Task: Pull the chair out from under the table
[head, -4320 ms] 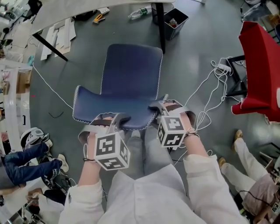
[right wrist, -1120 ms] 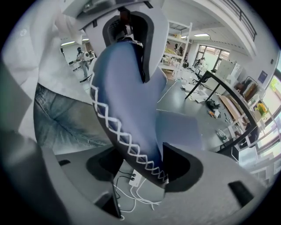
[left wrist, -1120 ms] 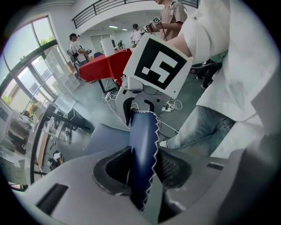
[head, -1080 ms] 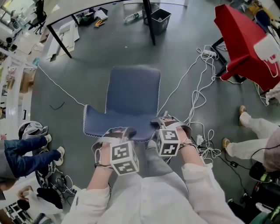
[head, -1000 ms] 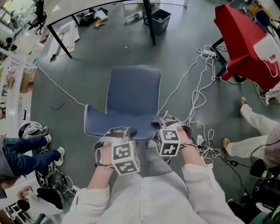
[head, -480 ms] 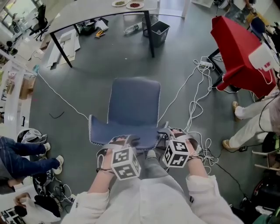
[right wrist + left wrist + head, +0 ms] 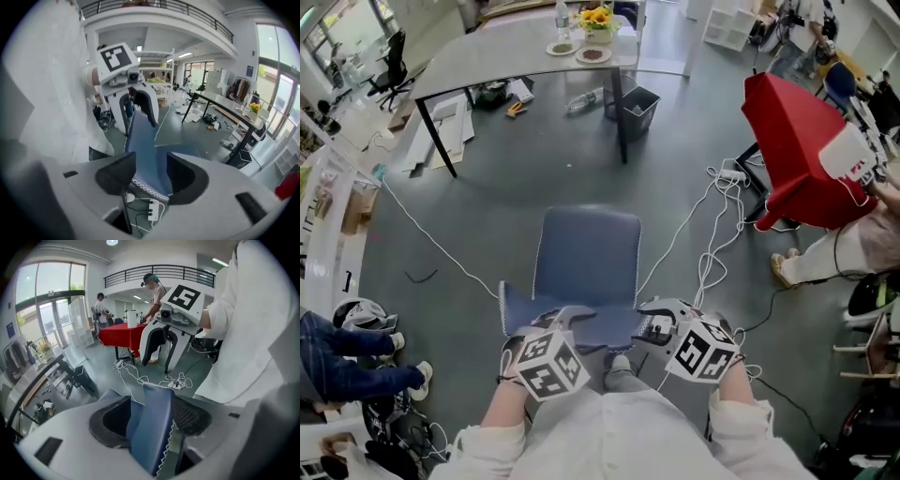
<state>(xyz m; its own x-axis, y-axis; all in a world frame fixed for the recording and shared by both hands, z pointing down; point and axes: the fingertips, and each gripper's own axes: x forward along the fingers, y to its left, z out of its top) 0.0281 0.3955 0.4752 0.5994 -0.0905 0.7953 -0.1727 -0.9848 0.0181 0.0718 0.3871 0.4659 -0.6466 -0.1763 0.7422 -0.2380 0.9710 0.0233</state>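
A long grey table (image 7: 497, 56) spans the far side of the grey floor (image 7: 478, 197), with a red-draped table (image 7: 792, 141) off to its right. The blue chair (image 7: 586, 262) stands on open floor, well clear of the grey table's near edge. Its seat points toward that table and its backrest (image 7: 152, 427) is nearest the person in white sleeves.

The left gripper (image 7: 561, 319) hangs at the backrest's left end with its jaws spread wide. The padded top edge sits between them, and there is a gap on the outer side. The right gripper (image 7: 654, 319) is at the backrest's right end, its jaws narrowing at this moment. The stitched edge of the backrest shows between them, and neither pad can be seen pressing on it.

A dark bin (image 7: 639, 101) sits on the floor beside the grey table's right-hand leg. White cables (image 7: 712, 220) trail across the floor between the chair and the red-draped table. A bunch of yellow flowers (image 7: 598, 17) and two small plates (image 7: 593, 54) sit at the grey table's right end
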